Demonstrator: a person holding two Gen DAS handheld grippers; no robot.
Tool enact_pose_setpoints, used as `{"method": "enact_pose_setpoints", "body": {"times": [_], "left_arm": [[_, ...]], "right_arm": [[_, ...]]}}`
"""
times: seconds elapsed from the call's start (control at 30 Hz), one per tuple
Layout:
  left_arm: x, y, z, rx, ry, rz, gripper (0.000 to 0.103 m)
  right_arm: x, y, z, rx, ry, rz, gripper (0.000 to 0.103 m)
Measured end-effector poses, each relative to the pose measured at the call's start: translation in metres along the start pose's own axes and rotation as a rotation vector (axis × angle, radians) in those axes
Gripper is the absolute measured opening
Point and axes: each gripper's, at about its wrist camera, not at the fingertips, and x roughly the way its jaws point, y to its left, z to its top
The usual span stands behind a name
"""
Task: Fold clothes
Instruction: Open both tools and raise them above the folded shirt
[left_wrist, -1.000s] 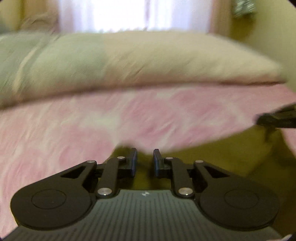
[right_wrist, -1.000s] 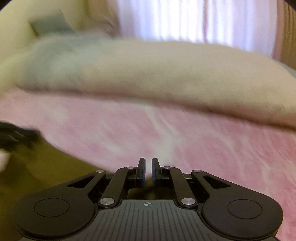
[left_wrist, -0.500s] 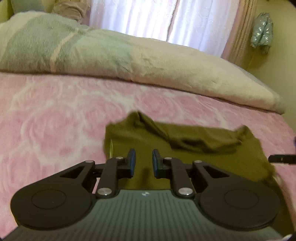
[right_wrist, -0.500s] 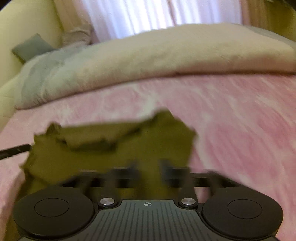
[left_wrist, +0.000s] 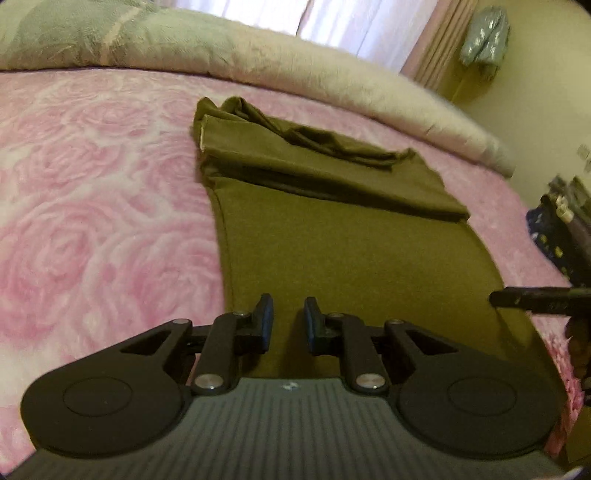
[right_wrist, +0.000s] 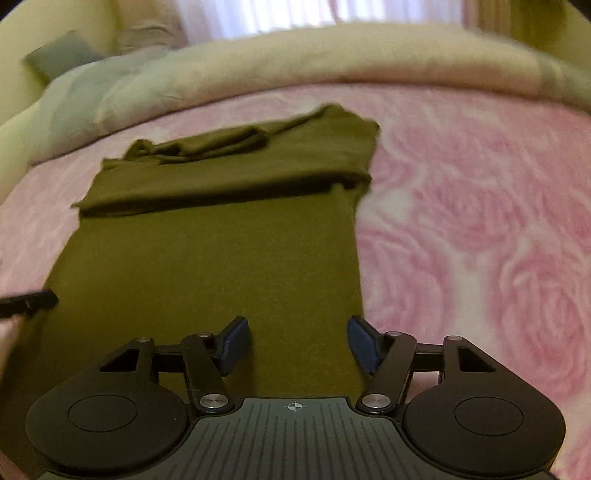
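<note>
Garment (left_wrist: 354, 236) now laid flat on bed (left_wrist: 92, 206), far end folded over; a second ago only bedding was seen. Right gripper (right_wrist: 297, 343) spread, closing, empty. Left gripper (left_wrist: 288, 321) narrowly parted, empty. First fold judged done.

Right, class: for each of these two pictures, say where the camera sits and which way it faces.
Left wrist: sits on the left gripper, looking down along it over the olive garment on the pink bedspread; own fingers show, slightly apart.
Right wrist: sits on the right gripper, facing likewise; own fingers wide apart, closing on nothing.
Shared: garment, bedspread, cream duvet; each sees the other gripper's tip.
</note>
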Motion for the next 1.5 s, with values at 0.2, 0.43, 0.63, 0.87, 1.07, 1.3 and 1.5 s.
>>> {"method": "enact_pose_setpoints", "body": {"times": [0.2,0.43,0.63,0.87,1.07,1.3,1.5], "left_arm": [[-0.003,-0.008,-0.015,0.093,-0.088,0.017,0.014],[-0.014,-0.035,-0.032,0.267,-0.099,0.131,0.014],[-0.074,-0.049,-0.091,0.233,-0.088,0.225,0.014],[-0.134,-0.062,-0.110,0.132,-0.083,0.282,0.014],[-0.127,-0.068,-0.105,0.016,-0.075,0.283,0.017],[-0.134,-0.080,-0.128,-0.099,0.004,0.392,0.022],[-0.165,-0.123,-0.128,-0.071,-0.009,0.460,0.035]], "right_arm": [[0.001,0.002,-0.022,-0.124,-0.108,0.018,0.064],[-0.012,0.002,-0.048,-0.211,-0.182,-0.007,0.064],[-0.062,-0.021,-0.096,-0.118,-0.145,-0.025,0.064],[-0.127,-0.033,-0.138,-0.039,-0.082,-0.093,0.064],[-0.139,-0.003,-0.134,-0.033,-0.194,-0.058,0.064],[-0.130,0.014,-0.153,-0.002,-0.078,-0.159,0.064],[-0.160,0.011,-0.161,0.135,-0.055,-0.182,0.064]]}}
